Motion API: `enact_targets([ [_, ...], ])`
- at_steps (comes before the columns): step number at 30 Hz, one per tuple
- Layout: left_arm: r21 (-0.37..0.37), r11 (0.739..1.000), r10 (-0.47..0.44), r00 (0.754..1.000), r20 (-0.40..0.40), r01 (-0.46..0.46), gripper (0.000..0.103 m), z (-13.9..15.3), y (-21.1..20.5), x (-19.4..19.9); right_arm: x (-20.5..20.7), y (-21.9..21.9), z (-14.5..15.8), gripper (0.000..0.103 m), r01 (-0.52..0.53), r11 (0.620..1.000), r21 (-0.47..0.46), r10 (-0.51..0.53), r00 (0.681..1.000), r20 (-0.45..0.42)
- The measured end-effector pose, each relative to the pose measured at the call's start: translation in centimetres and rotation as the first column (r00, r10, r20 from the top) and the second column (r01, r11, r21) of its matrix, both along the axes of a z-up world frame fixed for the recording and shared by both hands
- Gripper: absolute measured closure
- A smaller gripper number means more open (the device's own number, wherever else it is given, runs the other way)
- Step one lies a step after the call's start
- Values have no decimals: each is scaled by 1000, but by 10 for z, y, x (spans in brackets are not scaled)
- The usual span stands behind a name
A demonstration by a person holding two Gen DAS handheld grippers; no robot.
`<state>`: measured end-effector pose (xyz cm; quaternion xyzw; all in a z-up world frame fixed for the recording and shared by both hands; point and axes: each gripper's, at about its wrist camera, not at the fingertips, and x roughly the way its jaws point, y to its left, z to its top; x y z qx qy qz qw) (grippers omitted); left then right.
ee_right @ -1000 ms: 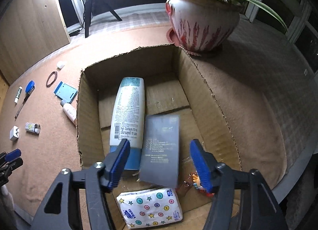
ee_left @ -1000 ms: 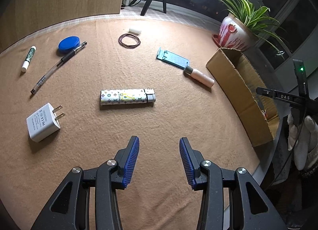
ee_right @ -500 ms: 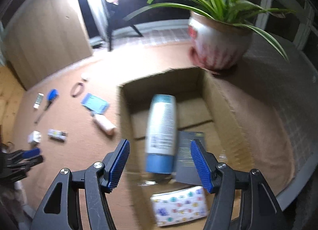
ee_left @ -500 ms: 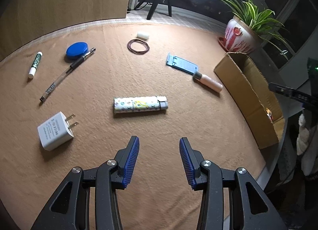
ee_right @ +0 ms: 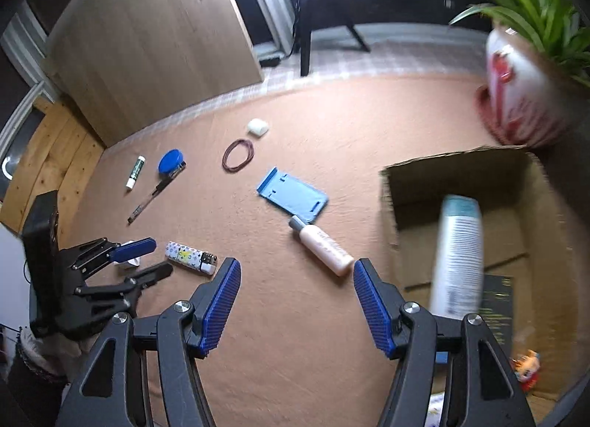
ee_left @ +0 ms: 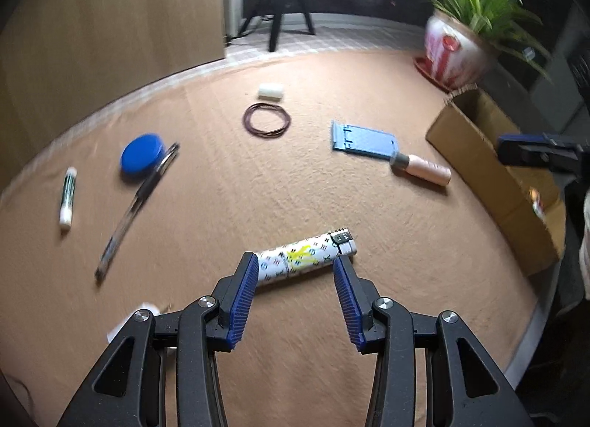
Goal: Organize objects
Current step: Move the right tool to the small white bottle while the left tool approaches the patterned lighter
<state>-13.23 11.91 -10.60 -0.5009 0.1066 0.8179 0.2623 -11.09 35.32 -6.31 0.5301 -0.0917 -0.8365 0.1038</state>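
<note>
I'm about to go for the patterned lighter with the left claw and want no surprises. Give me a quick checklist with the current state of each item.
1. Left claw empty and open: ok, nothing between its pads.
2. Lighter lined up: ok, it lies just ahead of the fingertips, crosswise to them.
3. Pads touching the lighter: not ok yet, they appear short of it.
4. Clear space around the lighter: ok on the far side; the white charger sits close under the left claw.
5. Right claw out of the way: ok, open, empty, near the pink bottle.
6. Room in the cardboard box: cannot tell fully; several items already inside.
</note>
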Motion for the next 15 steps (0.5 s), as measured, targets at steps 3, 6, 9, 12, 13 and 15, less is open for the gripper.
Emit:
enact_targets([
  [3, -72, 994, -87, 996, -20, 85, 57, -6, 14, 0, -12, -6, -10, 43, -9, 1000, 6, 9, 999, 33],
  [6, -117, 984, -139, 990, -16, 137, 57, -14, 22, -1, -19, -7, -16, 43, -14, 1000, 11, 13, 999, 49],
  [9, -146, 978, -151, 989, -7, 148, 57, -21, 26, -8, -26, -8, -20, 43, -16, 1000, 19, 15, 998, 63],
  [12, -151, 977, -155, 988, -1, 153, 56, -24, 29, -14, -32, -10, -22, 43, -18, 1000, 16, 17, 997, 72],
  [13, -150, 976, -158, 987, 1, 157, 56, -24, 31, -15, -36, -13, -24, 43, -22, 1000, 21, 20, 997, 74],
  [15, -150, 976, -160, 987, 9, 160, 56, -27, 34, -18, -41, -18, -27, 43, -27, 999, 40, 24, 997, 80],
])
